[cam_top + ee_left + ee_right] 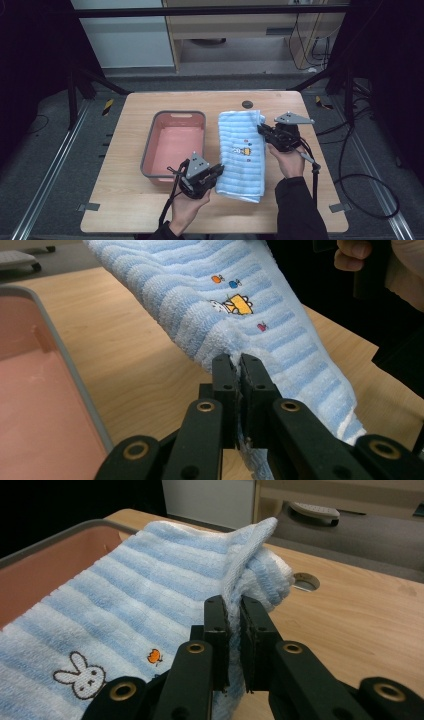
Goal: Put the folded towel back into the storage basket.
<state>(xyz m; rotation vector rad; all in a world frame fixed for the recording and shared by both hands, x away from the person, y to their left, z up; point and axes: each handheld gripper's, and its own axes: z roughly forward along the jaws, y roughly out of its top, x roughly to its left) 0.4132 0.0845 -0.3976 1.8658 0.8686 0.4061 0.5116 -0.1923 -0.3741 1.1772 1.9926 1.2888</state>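
1. High view is showing a light wooden counter (125, 200) with rounded corners, standing on a grey carpeted floor (45, 165), with metal rails (50, 170) running along both sides of it.
2. A light blue striped terry towel (241, 155) is lying folded lengthwise right of the counter's middle, and a small cartoon print is showing on its top face.
3. A pink rectangular plastic basin with a grey rim (148, 150) is sitting just beside the towel, on its left.
4. The left claw (218, 171) is pinching the towel's near left edge; in the left gripper view its jaws are pressing together on a fold of the cloth (260, 315), which is lifting off the wood there.
5. The right claw (261, 129) is gripping the towel's far right edge; in the right gripper view the jaws are clenching a raised flap of the towel (150, 605) near its corner.
6. A dark round hole (247, 104) is sitting in the counter just beyond the towel's far end.
7. Behind the counter, pale wooden cabinet panels (225, 25) and a white panel (120, 35) are standing, and black frame bars (210, 11) are crossing above.
8. Black cables (360, 180) are trailing over the floor at the right.
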